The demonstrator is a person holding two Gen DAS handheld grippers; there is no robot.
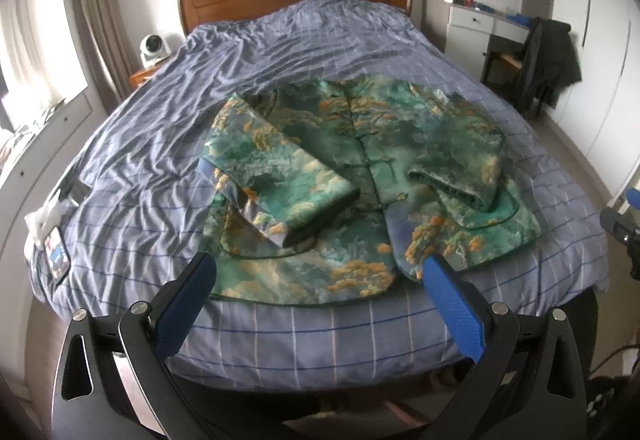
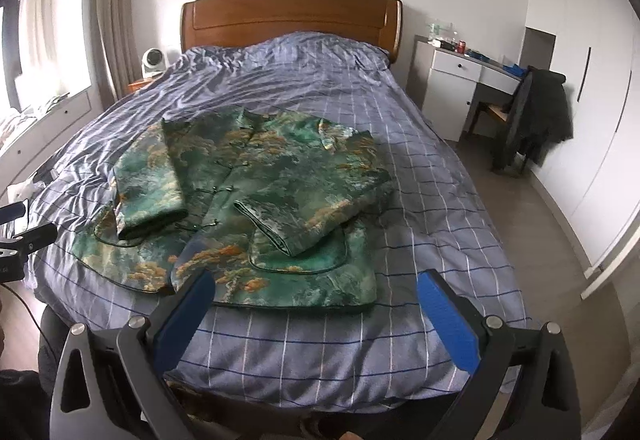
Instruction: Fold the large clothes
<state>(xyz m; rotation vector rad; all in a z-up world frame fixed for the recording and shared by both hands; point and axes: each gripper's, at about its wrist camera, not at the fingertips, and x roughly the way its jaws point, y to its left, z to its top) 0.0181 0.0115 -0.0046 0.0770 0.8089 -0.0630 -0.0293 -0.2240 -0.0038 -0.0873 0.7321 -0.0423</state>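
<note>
A green jacket (image 1: 360,167) with orange and blue landscape print lies flat on the bed (image 1: 160,143), front up, buttoned down the middle. Both sleeves are folded in across its body. In the right wrist view the same jacket (image 2: 248,199) sits at the middle of the bed (image 2: 420,191). My left gripper (image 1: 320,272) hovers open above the jacket's hem near the foot of the bed, with nothing between its blue pads. My right gripper (image 2: 316,288) is open too, just short of the hem, holding nothing.
The bed has a wooden headboard (image 2: 292,15) and a crumpled blue checked cover. A phone (image 1: 56,252) and white items lie at the bed's left edge. A white desk (image 2: 456,79) and a chair draped with a dark coat (image 2: 536,119) stand to the right. A small fan (image 2: 152,61) sits beside the headboard.
</note>
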